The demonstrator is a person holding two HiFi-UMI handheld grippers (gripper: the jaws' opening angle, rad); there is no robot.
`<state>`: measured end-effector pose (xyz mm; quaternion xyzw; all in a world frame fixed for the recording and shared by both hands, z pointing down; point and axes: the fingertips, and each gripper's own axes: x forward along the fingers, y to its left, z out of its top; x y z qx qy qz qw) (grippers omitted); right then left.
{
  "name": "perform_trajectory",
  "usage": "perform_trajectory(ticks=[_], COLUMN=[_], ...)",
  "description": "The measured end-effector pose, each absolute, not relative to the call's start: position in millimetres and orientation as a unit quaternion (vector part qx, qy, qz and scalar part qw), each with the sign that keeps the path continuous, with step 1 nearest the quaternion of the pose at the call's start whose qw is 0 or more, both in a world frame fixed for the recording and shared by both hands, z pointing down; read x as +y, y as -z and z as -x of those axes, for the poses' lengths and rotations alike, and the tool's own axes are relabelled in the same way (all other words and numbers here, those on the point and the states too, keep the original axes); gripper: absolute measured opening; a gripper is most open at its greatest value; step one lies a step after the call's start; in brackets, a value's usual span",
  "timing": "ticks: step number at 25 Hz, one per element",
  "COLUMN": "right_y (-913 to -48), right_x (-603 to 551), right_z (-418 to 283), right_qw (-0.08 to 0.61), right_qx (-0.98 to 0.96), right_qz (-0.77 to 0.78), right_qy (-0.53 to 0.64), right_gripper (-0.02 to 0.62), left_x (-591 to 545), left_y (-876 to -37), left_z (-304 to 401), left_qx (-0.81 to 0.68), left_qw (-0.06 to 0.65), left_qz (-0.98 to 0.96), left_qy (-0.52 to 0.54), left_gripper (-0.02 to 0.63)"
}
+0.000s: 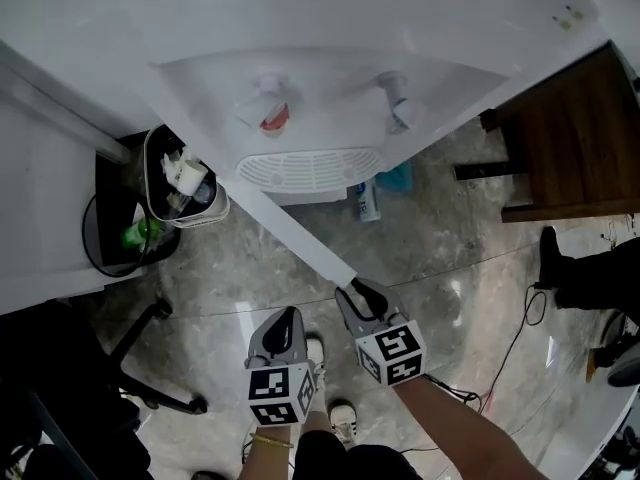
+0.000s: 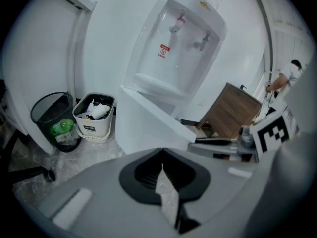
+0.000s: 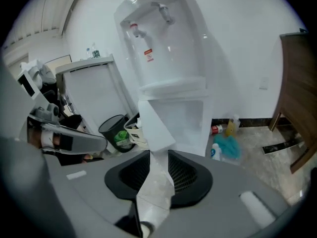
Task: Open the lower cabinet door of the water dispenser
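**Lower Cabinet Door: Grip Point and Handling**

The lower cabinet door (image 1: 300, 238) stood swung out from the water dispenser (image 1: 330, 78). In the head view it ran as a thin white strip from under the drip tray at centre frame down toward lower centre. In the right gripper view the open cavity showed behind it at centre right.

I judged the door to be a light, stiff panel, hinged on one side, with a smooth glossy face that could slip under the pads. The best hold was its free edge, far from the hinge, pinched across the thickness. Pull should follow the arc of the swing, since a straight tug could strain the hinge.

My right gripper (image 1: 357, 290) had its jaws closed partway onto that free edge. The panel stood between the pads, filling the gap, with both pads pressed against it.

My left gripper (image 1: 285, 320) sat just left of the right one, lower centre of frame, apart from the door. Its jaw tips met and it held nothing.

A white waste bin (image 1: 185, 183) stood at the left, near the door's hinge side.
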<state>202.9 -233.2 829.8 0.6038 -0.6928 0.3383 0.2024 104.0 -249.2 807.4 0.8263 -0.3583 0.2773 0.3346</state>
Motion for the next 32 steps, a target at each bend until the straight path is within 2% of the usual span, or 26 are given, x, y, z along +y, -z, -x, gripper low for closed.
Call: perform_trajectory(ticks=[7,8,10,14,20,27,32], right_y=[-826.6,-826.7,-828.0,-829.0,-822.8,-780.1,-757.3], right_x=[-215.8,-215.2,-214.8,-216.3,-212.6,-176.7,-135.9], right_z=[-122.8,-113.4,-97.3,-74.8,-76.1,-108.1,-126.5], right_qw=[0.174,0.175,0.180,0.182,0.185,0.161,0.161], right_qx=[-0.705,-0.708,-0.713,-0.727,-0.730,-0.704,-0.683], right_qz=[-0.570,-0.564,-0.553,-0.537,-0.534,-0.571,-0.586], right_qy=[-0.384,-0.387,-0.391,-0.387,-0.385,-0.390,-0.405], right_gripper=[0.092,0.081,-0.001,-0.008,-0.008,-0.008,-0.008], left_x=[-229.8,-228.0,-224.8,-221.9,-216.9,-175.9,-148.9], left_y=[-818.0,-818.9,-820.0,-821.5,-817.2,-791.6,-766.4], left_z=[-53.4,-47.1,-36.9,-25.7,-32.8,-53.2,-67.6], left_qx=[-0.384,-0.389,-0.397,-0.405,-0.402,-0.377,-0.348], left_qw=[0.338,0.338,0.337,0.334,0.335,0.353,0.323], left_qz=[-0.809,-0.805,-0.800,-0.796,-0.796,-0.790,-0.807], left_qy=[-0.291,-0.294,-0.299,-0.302,-0.304,-0.331,-0.352], left_gripper=[0.006,0.006,0.006,0.006,0.006,0.006,0.006])
